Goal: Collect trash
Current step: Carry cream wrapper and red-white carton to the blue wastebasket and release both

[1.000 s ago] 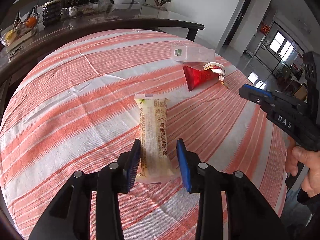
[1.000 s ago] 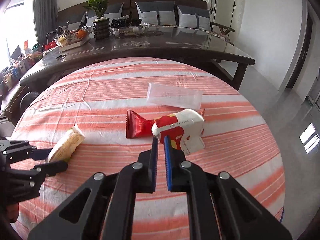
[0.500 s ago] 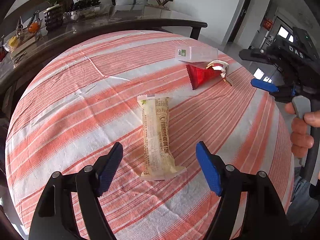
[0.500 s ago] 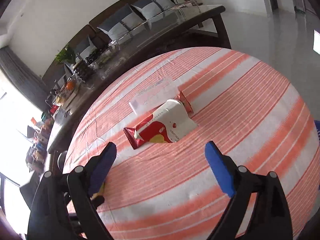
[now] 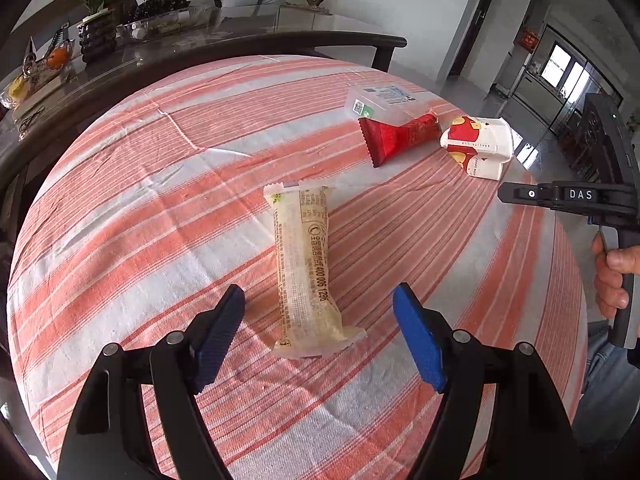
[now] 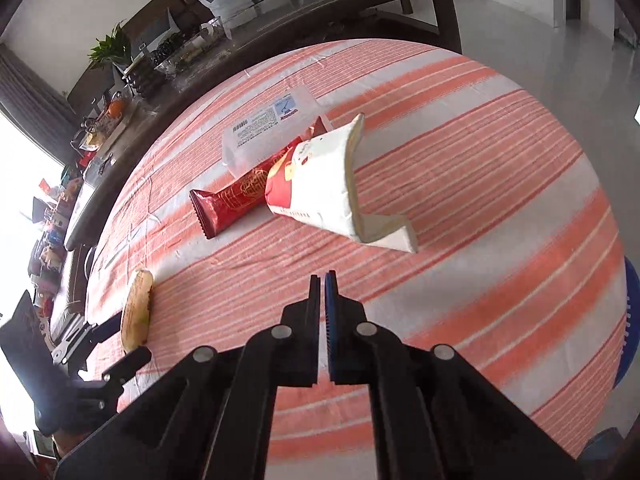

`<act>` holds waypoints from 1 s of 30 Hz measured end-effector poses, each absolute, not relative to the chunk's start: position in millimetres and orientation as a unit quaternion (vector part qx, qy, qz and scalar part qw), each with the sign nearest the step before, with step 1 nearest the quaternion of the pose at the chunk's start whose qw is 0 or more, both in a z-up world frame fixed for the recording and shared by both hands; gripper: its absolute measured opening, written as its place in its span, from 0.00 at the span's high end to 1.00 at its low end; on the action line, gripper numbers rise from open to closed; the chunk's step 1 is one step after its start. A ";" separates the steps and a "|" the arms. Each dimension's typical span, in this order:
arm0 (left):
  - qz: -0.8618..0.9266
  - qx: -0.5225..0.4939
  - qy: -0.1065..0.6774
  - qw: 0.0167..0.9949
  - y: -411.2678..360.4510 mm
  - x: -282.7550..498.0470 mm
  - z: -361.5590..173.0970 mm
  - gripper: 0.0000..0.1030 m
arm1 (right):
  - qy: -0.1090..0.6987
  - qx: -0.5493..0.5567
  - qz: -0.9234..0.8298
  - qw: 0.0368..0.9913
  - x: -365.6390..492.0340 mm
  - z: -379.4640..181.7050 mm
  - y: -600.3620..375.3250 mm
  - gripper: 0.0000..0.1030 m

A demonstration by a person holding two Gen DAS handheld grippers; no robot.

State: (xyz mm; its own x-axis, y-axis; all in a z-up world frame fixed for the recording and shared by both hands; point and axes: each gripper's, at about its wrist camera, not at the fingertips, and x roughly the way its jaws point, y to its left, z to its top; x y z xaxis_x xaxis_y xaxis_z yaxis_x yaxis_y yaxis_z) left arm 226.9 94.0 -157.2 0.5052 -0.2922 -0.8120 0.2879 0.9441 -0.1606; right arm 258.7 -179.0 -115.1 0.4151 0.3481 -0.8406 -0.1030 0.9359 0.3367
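Holding your left gripper wide open, you have the pale snack wrapper lying flat on the striped tablecloth between its fingers, untouched. Your right gripper is pinched shut on nothing, near the white carton and red wrapper.

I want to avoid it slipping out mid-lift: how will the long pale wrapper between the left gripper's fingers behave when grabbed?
The pale wrapper looks like thin, glossy film, so probably light and somewhat slippery. It lies flat and slack with crimped ends, so it will likely crumple and droop. The left gripper is open astride its near end.
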 end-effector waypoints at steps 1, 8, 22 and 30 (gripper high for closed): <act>-0.164 0.000 0.468 0.868 94.8 228.2 -157.1 0.24 | 0.524 0.105 0.139 0.834 253.7 -113.1 -184.8 0.98; -0.155 0.016 0.474 0.867 90.0 230.5 -161.1 0.20 | 0.460 0.054 0.133 0.876 254.2 -96.7 -210.9 0.24; -0.128 0.026 0.473 0.871 87.6 236.6 -157.0 0.78 | 0.492 0.050 0.269 0.827 322.5 -124.0 -205.3 0.89; -0.202 -0.016 0.450 0.870 37.4 220.5 -136.8 0.79 | 0.455 0.028 0.266 0.849 239.5 -90.6 -226.7 0.93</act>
State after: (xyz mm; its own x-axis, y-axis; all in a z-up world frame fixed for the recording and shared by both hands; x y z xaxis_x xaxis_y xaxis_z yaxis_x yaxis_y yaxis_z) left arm 220.5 37.4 -136.8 0.5138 -0.3659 -0.7760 0.3372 0.9178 -0.2096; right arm 239.5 -226.7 -90.6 0.4441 0.4771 -0.7584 -0.4253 0.8573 0.2903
